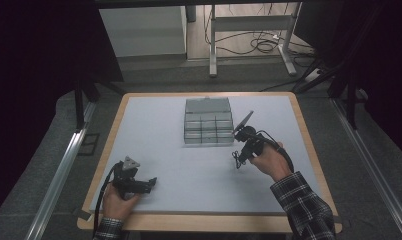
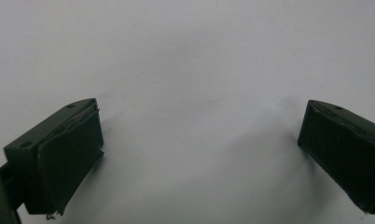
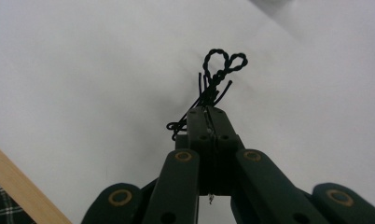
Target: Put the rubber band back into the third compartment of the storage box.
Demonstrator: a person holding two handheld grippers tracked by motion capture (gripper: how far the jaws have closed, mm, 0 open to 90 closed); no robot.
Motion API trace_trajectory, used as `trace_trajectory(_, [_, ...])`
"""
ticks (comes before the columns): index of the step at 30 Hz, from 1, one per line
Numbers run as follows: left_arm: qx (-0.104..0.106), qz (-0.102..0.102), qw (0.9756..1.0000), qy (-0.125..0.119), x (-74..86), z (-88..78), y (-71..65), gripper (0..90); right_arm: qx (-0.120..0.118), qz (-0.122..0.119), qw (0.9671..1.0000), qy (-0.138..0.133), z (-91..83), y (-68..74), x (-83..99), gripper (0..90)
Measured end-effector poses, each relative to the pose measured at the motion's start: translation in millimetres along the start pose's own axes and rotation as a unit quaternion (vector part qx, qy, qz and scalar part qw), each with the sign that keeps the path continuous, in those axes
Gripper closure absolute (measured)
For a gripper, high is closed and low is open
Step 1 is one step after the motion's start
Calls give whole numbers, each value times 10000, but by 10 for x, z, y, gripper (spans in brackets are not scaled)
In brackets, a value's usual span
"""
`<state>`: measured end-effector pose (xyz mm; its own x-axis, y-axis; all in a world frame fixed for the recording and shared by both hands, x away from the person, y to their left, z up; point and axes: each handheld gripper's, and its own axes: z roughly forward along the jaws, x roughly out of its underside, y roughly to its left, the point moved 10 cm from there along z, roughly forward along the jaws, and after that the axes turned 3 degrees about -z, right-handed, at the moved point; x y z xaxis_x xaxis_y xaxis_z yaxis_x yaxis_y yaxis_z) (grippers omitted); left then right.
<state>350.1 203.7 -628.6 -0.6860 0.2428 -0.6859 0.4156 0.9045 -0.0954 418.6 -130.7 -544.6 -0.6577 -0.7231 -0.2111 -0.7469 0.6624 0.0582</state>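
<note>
In the right gripper view a thin black twisted cord (image 3: pixel 218 74) with two small loops at its end sticks out past my right gripper (image 3: pixel 207 111), whose jaws are shut on it. From above, that gripper (image 1: pixel 237 161) hangs over the grey mat right of centre, and the cord (image 1: pixel 236 162) dangles just above the surface. My left gripper (image 1: pixel 150 183) rests near the mat's front left, held by a hand. Its jaws stand wide apart in the left gripper view (image 2: pixel 199 135), with bare mat between them.
A grey compartment box (image 1: pixel 208 121) with its lid up sits at the back centre of the mat. The wooden table edge (image 1: pixel 209 221) frames the mat (image 1: pixel 189 165). Dark floor, metal rails and a desk frame lie beyond.
</note>
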Motion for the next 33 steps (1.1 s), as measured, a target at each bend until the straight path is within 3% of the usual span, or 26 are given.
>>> trace_trajectory(14, [1, 3, 10000, 0, 0, 0, 0, 0, 2, 190, 9997, -178, -295, -71, -214, 891])
trace_trajectory(33, [2, -24, 10000, -21, -4, 3, -3, 0, 122, 495, 9977, -447, -421, -225, -626, 891])
